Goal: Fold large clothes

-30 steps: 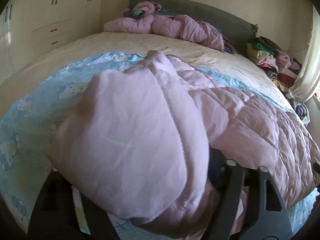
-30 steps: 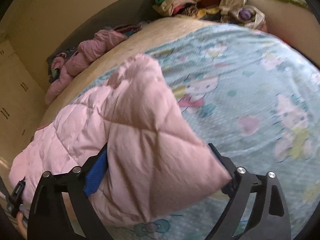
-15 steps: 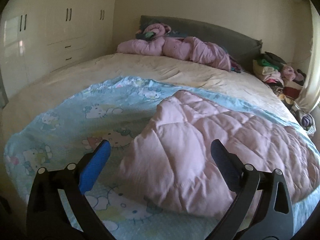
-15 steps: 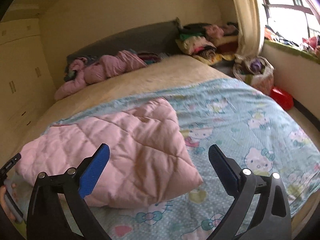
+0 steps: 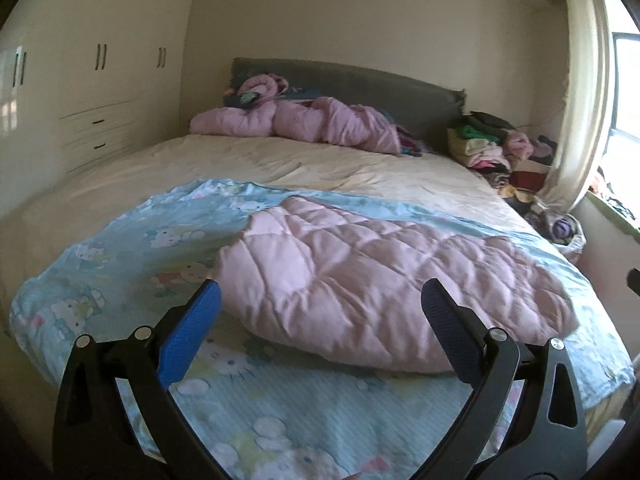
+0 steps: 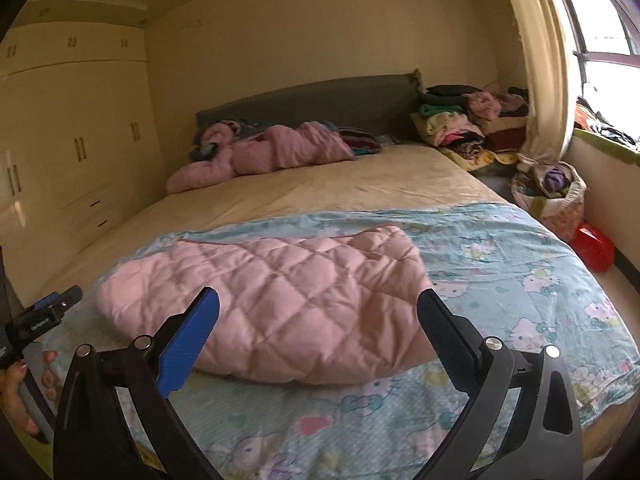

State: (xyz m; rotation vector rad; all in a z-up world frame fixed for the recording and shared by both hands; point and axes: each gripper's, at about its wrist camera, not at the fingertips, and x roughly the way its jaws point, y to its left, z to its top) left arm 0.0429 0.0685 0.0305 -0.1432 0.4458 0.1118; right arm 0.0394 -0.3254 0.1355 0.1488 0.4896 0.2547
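- Bed point(image 5: 360, 168): carries everything, cream sheet bare beyond the blue cartoon sheet point(image 5: 120, 248) spread at the foot, likely as a folding surface.
- Pink quilted garment point(image 5: 380, 280): lying folded flat on the blue cartoon sheet, near the foot edge; seemingly set down to settle.
- Left gripper point(image 5: 320, 320): held level over the near edge, fingers point(image 5: 192, 332) spread wide, grasping nothing.
- Right gripper point(image 6: 318, 322): likewise pulled clear, fingers point(image 6: 188, 340) released, garment framed between them untouched.

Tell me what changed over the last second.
Both grippers let go: the left gripper and right gripper, each shut on the pink quilted garment before, are now open and pulled back. The garment lies folded on the blue sheet. The far pink pile stayed.
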